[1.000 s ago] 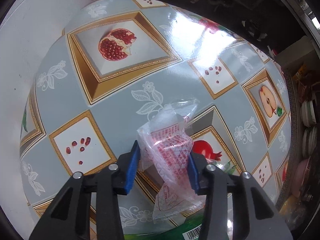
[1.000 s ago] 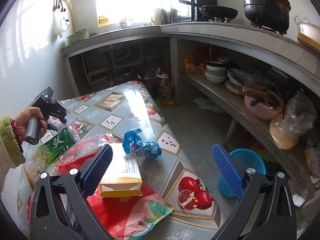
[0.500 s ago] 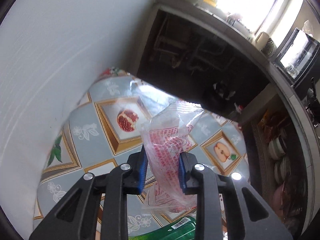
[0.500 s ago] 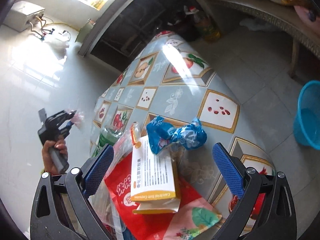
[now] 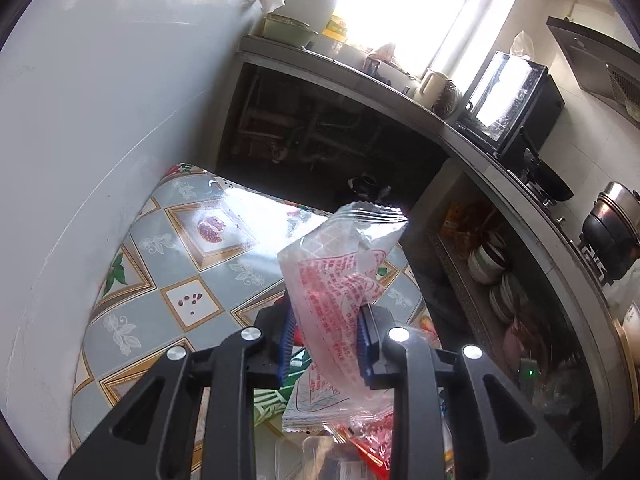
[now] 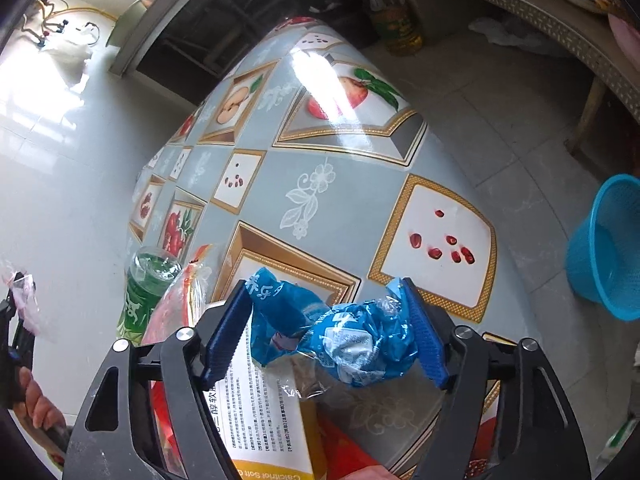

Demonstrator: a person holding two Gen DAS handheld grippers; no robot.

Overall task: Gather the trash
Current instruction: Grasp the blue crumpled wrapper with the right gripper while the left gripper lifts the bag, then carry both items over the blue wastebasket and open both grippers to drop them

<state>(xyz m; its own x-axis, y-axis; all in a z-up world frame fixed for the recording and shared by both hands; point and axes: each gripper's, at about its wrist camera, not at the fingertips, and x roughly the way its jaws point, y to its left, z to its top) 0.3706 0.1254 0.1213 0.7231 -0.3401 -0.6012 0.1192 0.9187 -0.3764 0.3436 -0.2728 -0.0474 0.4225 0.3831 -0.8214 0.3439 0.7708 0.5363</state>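
My left gripper (image 5: 326, 332) is shut on a clear plastic wrapper with red print (image 5: 340, 264), held up above the fruit-patterned table (image 5: 180, 264). The right wrist view catches that gripper (image 6: 16, 300) at the far left, in a person's hand (image 6: 36, 400). My right gripper (image 6: 324, 328) points down at a crumpled blue wrapper (image 6: 352, 340) lying between its blue pads. Its jaws are closing. The pads are at the wrapper's two ends, and a gap still shows along the left pad (image 6: 224, 336). The blue wrapper rests on a white and orange box (image 6: 264, 420).
A green bottle (image 6: 150, 280) and a red bag (image 6: 344, 452) lie beside the box on the table (image 6: 320, 168). A blue basket (image 6: 608, 248) stands on the floor at the right. Shelves with bowls (image 5: 492, 264) and a counter (image 5: 360, 80) lie beyond the table.
The left gripper closed tighter and rose off the table with the printed wrapper. The right gripper dropped toward the blue wrapper, and its jaws narrowed around it.
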